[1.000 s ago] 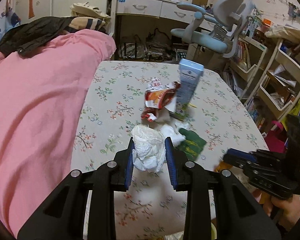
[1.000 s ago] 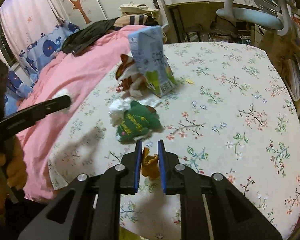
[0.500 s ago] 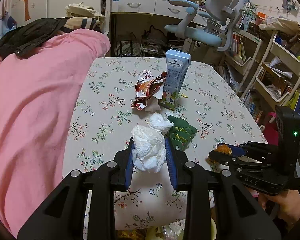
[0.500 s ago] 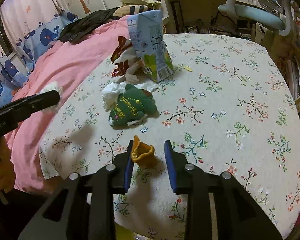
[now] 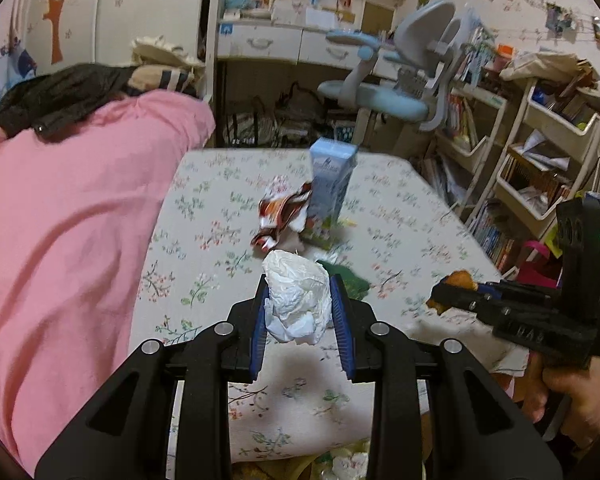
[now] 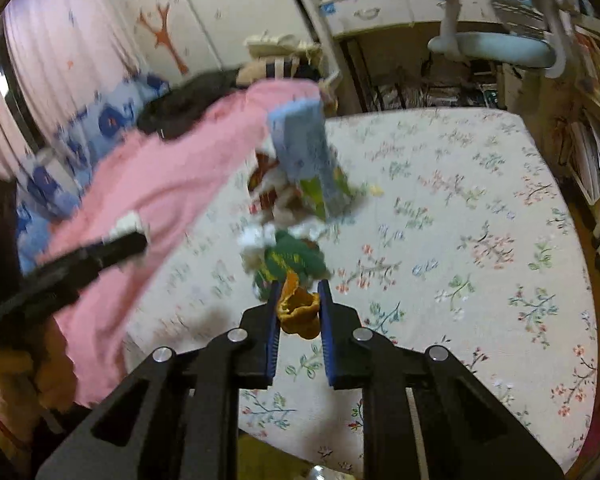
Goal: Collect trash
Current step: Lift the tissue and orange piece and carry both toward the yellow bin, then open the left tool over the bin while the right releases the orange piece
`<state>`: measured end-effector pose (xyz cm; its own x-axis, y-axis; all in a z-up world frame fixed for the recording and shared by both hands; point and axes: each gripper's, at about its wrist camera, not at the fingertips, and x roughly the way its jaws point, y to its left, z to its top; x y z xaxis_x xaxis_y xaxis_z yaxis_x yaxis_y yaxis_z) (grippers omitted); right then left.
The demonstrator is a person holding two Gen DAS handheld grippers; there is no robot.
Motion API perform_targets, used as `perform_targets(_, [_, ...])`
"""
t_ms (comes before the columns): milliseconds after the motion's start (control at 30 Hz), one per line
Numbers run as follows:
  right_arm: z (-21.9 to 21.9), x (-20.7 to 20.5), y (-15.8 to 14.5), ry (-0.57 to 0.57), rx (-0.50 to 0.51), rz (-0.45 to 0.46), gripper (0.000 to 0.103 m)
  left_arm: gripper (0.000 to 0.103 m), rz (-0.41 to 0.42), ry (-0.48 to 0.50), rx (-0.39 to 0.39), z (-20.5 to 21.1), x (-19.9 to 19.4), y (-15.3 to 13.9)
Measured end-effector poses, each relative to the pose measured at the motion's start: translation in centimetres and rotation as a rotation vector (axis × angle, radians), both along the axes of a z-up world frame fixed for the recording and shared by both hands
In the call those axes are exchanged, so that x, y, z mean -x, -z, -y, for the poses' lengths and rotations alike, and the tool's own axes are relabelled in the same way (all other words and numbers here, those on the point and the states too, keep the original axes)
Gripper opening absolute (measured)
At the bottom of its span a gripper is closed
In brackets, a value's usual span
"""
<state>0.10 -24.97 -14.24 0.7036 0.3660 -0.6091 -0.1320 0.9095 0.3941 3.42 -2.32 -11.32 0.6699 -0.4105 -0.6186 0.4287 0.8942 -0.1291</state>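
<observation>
My left gripper (image 5: 299, 284) is shut on a crumpled white tissue (image 5: 296, 304), held above the floral table (image 5: 400, 208). My right gripper (image 6: 300, 292) has its jaws closing on a piece of orange peel (image 6: 298, 312), and both pads press on it; in the left wrist view the right gripper (image 5: 452, 294) hangs at the right with the peel (image 5: 462, 279). A green packet (image 6: 294, 258), a red-brown wrapper (image 5: 282, 216) and a blue milk carton (image 5: 331, 184) remain on the table. The left gripper (image 6: 128, 236) shows at the left of the right wrist view.
A pink blanket (image 5: 60, 220) covers the bed along the table's left side. A pale blue desk chair (image 5: 400, 92) and white shelves (image 5: 540, 152) stand behind and to the right. A hand (image 5: 572, 412) holds the right gripper. Something with clear plastic lies below the near table edge (image 5: 340, 460).
The right gripper's jaws opened around the orange peel, then closed on it again and lifted it. The left gripper rose slightly with the tissue. The right wrist view is now blurred.
</observation>
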Motion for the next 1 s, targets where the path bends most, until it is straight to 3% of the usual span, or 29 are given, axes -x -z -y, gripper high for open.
perform_targets(167, [2.0, 1.7, -2.0, 0.032, -0.125, 0.088, 0.018, 0.028, 0.044, 0.012, 0.034, 0.2, 2.2, -1.4])
perform_targets(400, [1.8, 5.2, -1.8, 0.013, -0.195, 0.086, 0.018, 0.028, 0.051, 0.053, 0.031, 0.8, 6.3, -1.6])
perform_targets(600, [-0.6, 8.3, -0.5, -0.050, -0.194, 0.032, 0.018, 0.028, 0.012, 0.081, 0.017, 1.2, 9.8, -0.1])
perform_targets(1000, [-4.0, 12.7, 3.9, -0.120, -0.174, -0.171, 0.020, 0.028, -0.122, 0.090, -0.048, 1.1, 14.5, 4.3])
